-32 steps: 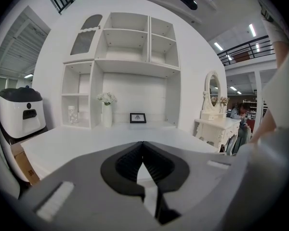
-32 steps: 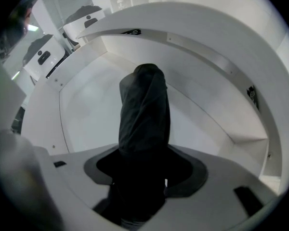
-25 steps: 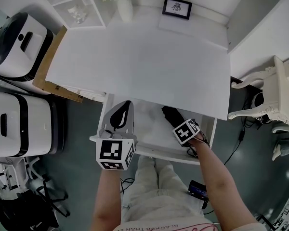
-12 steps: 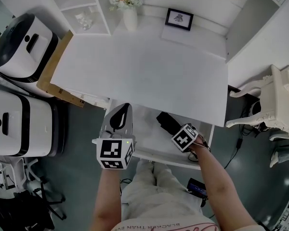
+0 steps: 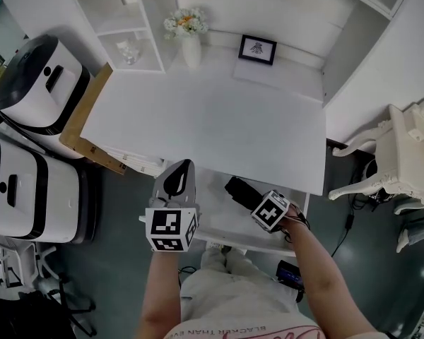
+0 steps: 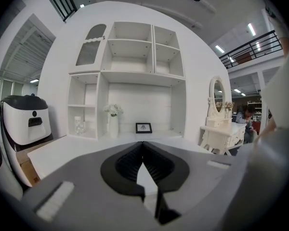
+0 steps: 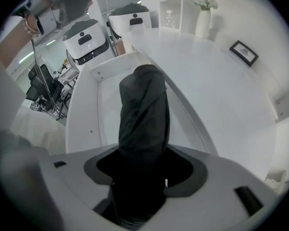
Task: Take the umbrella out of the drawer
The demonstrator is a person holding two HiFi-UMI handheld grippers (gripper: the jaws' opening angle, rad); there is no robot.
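Umbrella: black, folded, sleeved; you have it clamped in your right gripper, low and centre in the head view, its free end pointing toward the upper left of the frame. Location: over the open drawer, which juts from under the front edge of the white desk; whether it clears the drawer floor cannot be told. In the right gripper view the umbrella fills the gap between the jaws, both pressed against its sides, and runs up the middle of the frame across the drawer's white inside. Left gripper: lower centre-left in the head view, beside the drawer's left end, well apart from the umbrella; in its own view the left gripper has its tips closed together with nothing between them, and it faces level toward the shelving. Desk contents, top of the head view: white vase of flowers and, just to its right, a small framed picture. Surroundings: two white-and-black machines at the left edge, a brown cardboard panel leaning at the desk's left side, an ornate white dressing table at the right edge.
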